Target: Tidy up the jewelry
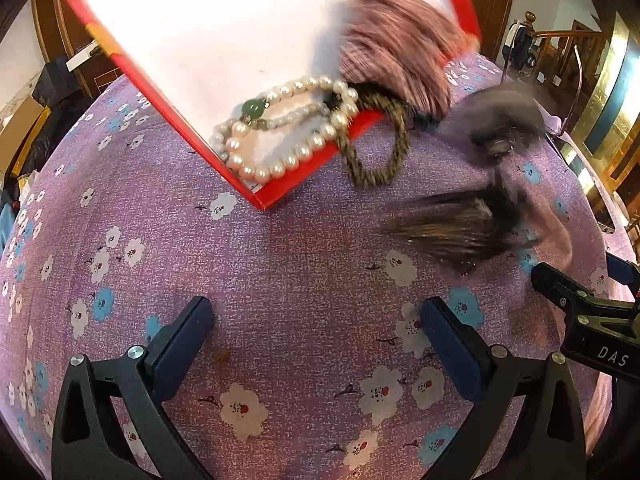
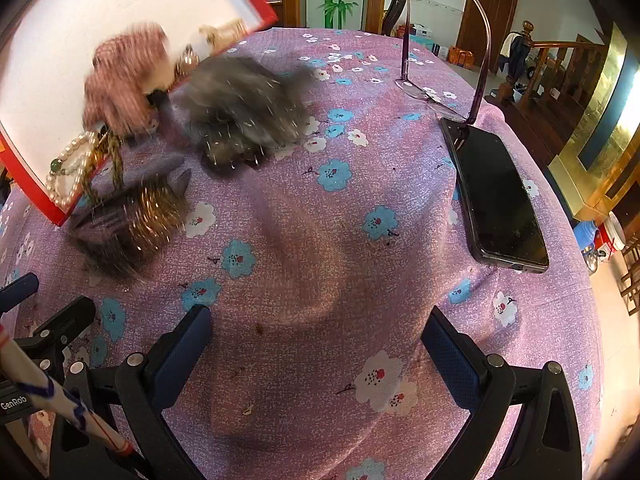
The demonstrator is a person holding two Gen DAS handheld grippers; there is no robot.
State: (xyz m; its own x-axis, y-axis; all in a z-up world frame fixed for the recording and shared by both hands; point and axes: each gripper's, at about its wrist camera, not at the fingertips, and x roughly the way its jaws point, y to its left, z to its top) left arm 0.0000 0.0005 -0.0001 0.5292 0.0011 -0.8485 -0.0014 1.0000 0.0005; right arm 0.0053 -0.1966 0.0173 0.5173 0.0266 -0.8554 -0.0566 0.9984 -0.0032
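A red box [image 1: 280, 196] with a white inside hangs tilted over the purple flowered tablecloth [image 1: 280, 280]; what holds it is out of view. A pearl bracelet [image 1: 276, 168] and a green-bead bracelet [image 1: 256, 110] lie in its low corner. A braided brown hair tie [image 1: 376, 160] droops over the rim. Blurred by motion are a pink scrunchie [image 1: 396, 44] at the rim, a grey fuzzy scrunchie [image 2: 244, 112] and a dark gold-flecked piece [image 2: 140, 220] on the cloth beside the box. My left gripper [image 1: 316, 328] and right gripper [image 2: 316, 328] are both open, empty, short of the pile.
A black phone [image 2: 500, 200] lies at the right of the table, with upturned glasses [image 2: 440, 96] behind it. A paper-wrapped stick [image 2: 40, 388] crosses the lower left of the right wrist view. The table's right edge drops toward a wooden staircase [image 2: 560, 52].
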